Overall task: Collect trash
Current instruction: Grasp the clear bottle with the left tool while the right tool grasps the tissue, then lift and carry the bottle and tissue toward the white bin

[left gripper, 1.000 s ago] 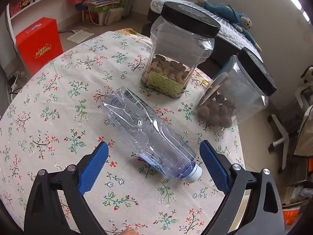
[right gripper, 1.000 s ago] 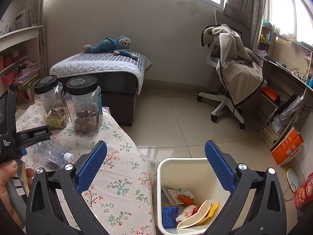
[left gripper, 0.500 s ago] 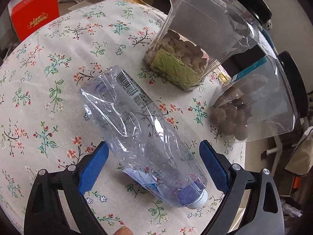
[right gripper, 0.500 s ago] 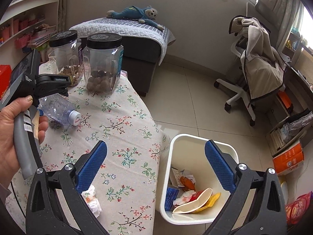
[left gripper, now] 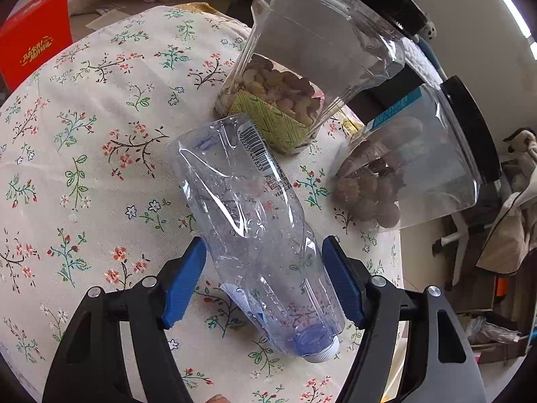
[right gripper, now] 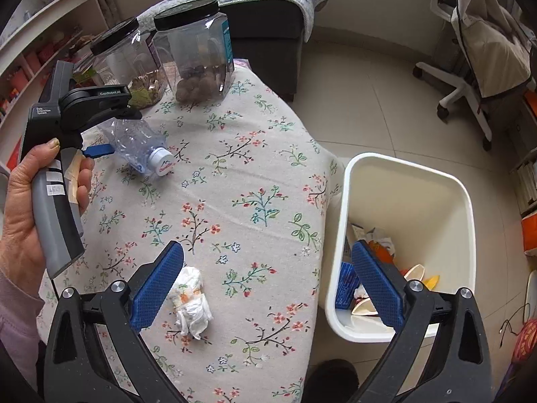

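Left wrist view: left gripper (left gripper: 265, 278) straddling the crushed plastic bottle (left gripper: 255, 228), blue pads (left gripper: 183, 288) touching or nearly touching each side of it. Closing in, but hard to call a firm pinch. Bottle lying on its side on the floral tablecloth (left gripper: 84, 141), white cap (left gripper: 319, 349) pointing near, barcode end pointing far. Just past the far end, a clear jar of nuts (left gripper: 302, 67) with a black lid, and right of that a second clear jar (left gripper: 412, 164) with round brown things inside. Red box (left gripper: 33, 37) off at far left, beyond the table.

Right wrist view: right gripper (right gripper: 265, 285) spread wide, nothing between the pads, hovering over the near part of the table. Crumpled white tissue (right gripper: 191, 302) lying on the cloth just beside the left pad, not gripped. White trash bin (right gripper: 463, 221) on the floor right of the table, already some scraps in the bottom. Left hand (right gripper: 23, 208) wrapped around the other tool's handle at far left, with the bottle (right gripper: 141, 144) under it. Office chair (right gripper: 470, 67) draped with cloth at far right.
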